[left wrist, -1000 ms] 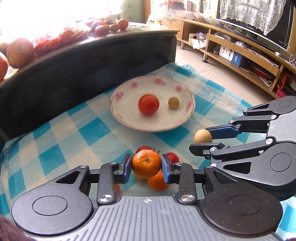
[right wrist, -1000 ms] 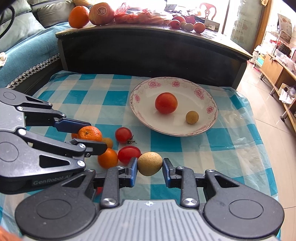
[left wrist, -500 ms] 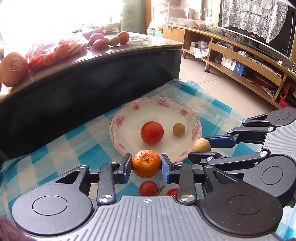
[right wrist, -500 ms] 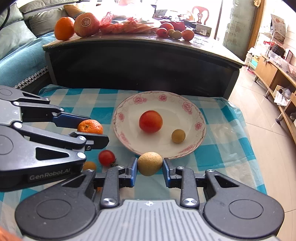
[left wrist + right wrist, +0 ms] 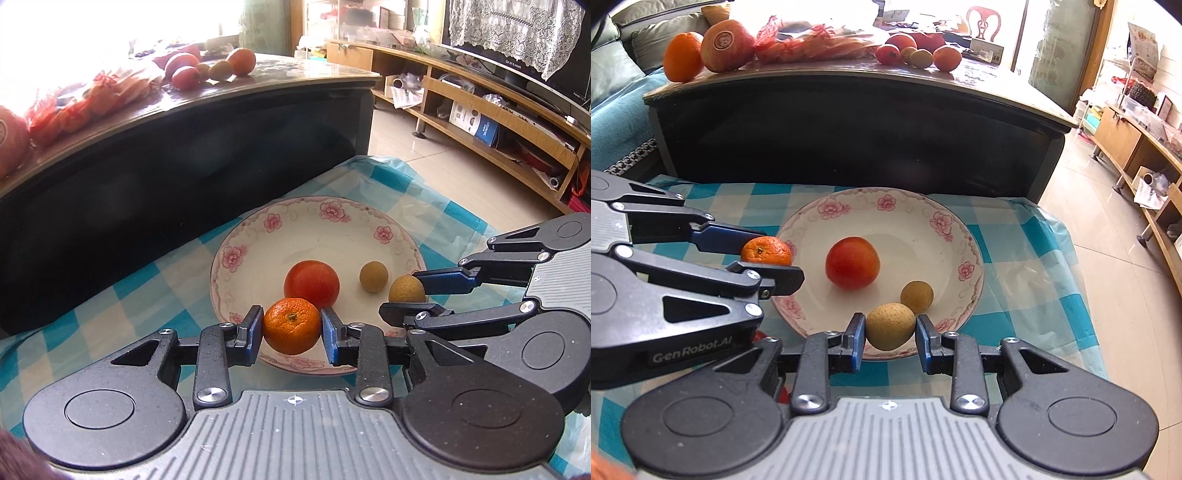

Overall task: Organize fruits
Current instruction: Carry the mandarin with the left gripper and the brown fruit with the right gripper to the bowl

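Note:
My left gripper is shut on a small orange mandarin and holds it over the near rim of a white plate with pink flowers. My right gripper is shut on a tan round fruit over the plate's near rim. On the plate lie a red tomato and a small tan fruit. In the left wrist view the tomato sits just behind the mandarin, and the right gripper holds its fruit at the right.
The plate stands on a blue-and-white checked cloth. Behind it is a dark coffee table carrying oranges, a red net bag and several small fruits. A tiled floor and wooden shelves are to the right.
Both grippers have moved forward and up with their fruits, from above the loose fruits on the cloth to over the plate's near rim. The loose fruits have dropped out of view.

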{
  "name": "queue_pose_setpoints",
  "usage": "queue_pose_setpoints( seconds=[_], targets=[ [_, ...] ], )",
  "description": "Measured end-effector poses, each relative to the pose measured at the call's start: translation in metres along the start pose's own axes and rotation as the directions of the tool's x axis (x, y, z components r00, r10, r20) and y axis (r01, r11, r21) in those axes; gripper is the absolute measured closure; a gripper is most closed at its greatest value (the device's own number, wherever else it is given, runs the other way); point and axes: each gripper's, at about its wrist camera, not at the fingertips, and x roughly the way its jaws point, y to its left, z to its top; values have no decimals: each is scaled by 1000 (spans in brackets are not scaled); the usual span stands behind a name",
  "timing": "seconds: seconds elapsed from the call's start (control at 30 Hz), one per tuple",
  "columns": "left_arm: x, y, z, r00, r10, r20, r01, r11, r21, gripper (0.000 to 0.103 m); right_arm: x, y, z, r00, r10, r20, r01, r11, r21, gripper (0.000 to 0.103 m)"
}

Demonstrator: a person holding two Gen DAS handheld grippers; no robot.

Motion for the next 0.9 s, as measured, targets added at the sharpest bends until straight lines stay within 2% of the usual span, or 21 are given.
queue_pose_setpoints(
  seconds=[0.4,0.9],
  targets=[
    [25,6,3,999,8,-34,-8,1000,-17,63,26,-10,5,1000,9,-29,-8,1000,14,70],
    [37,12,6,999,19,-41,-21,999,-30,62,44,-15,10,1000,16,-27,-16,1000,7,70]
  ],
)
